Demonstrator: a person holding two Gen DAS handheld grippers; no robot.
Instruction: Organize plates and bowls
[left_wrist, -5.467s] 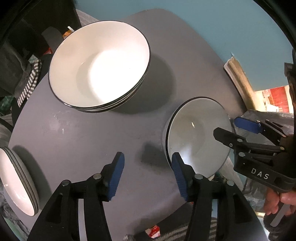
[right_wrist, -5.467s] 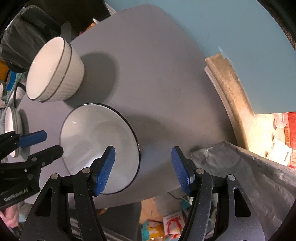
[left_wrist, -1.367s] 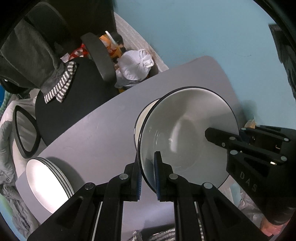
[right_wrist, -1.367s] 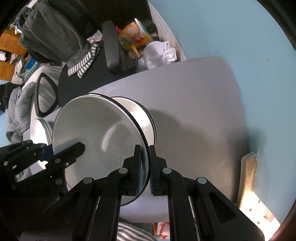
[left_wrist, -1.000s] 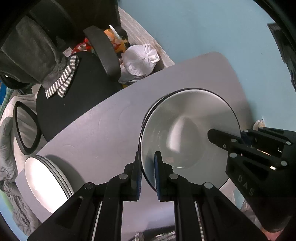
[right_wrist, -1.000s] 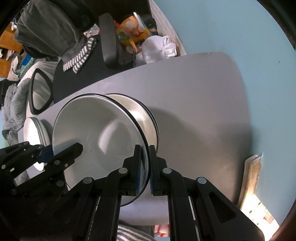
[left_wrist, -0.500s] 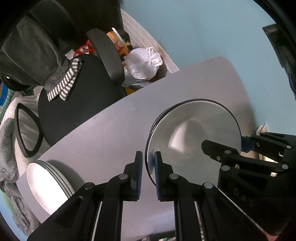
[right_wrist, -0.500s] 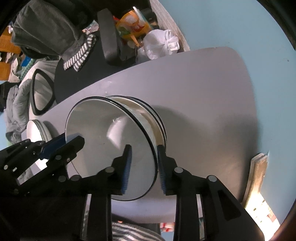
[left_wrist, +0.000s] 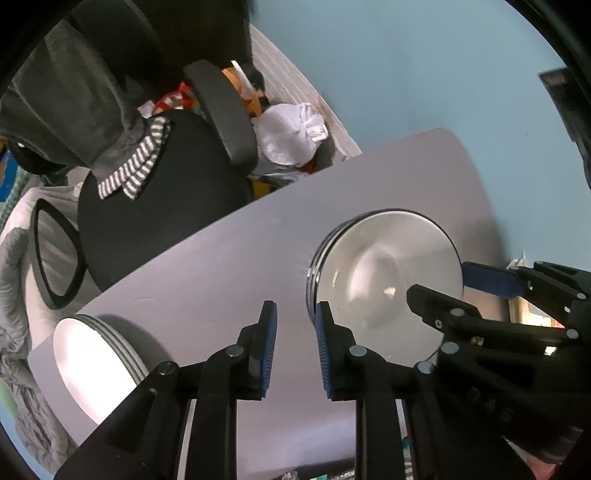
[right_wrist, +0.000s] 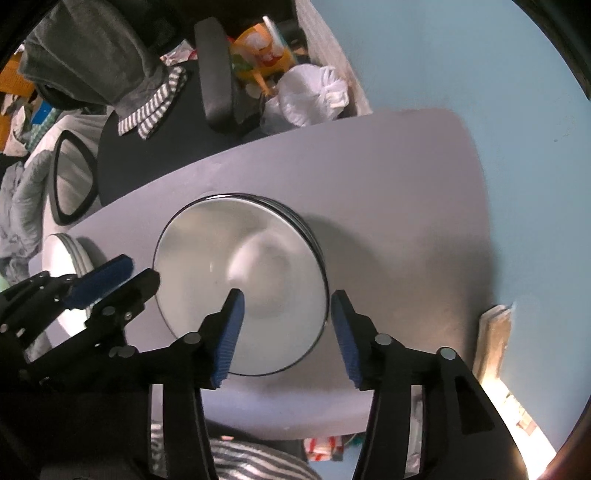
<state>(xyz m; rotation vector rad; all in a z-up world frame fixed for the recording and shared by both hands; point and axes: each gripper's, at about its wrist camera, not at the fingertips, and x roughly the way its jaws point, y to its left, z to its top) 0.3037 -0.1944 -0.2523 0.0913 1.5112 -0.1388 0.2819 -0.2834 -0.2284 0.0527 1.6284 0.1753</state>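
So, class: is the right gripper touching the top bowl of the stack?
Apart. In the right wrist view the right gripper is open, its blue pads straddling the top bowl rim with clear space on either side; nothing is clamped.

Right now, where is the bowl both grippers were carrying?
The bowl sits nested on top of the bowl stack on the grey table, toward the blue wall side. The plate stack lies apart at the table's other end.

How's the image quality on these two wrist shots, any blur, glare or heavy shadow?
Left wrist: fisheye bends the table; bowl stack shaded grey. Right wrist: bowl stack slightly soft, casting a dark shadow rightward; bright glare bottom right.
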